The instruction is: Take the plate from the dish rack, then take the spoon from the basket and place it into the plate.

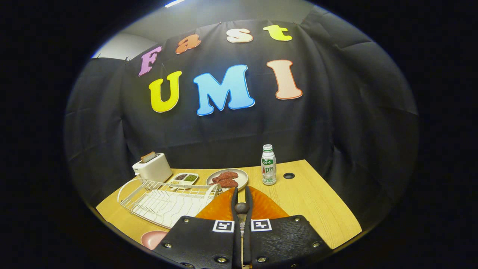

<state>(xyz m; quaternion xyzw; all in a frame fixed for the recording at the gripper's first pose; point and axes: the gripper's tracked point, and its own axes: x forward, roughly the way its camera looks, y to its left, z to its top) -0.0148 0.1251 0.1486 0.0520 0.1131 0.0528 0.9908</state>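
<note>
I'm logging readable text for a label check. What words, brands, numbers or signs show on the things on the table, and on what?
White plastic bottle with green cap: printed label, too small and blurred to read.
Gripper, fingers shut on a small dark rounded thing over the orange plate: two square black-and-white markers, patterns, no words.
White toaster, white wire dish rack: no text.

Black cloth wall; wooden table; ceiling light.

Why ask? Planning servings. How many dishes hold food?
2: a meat plate left of the bottle; a divided dish beside the toaster. The tool may hide more.
</note>
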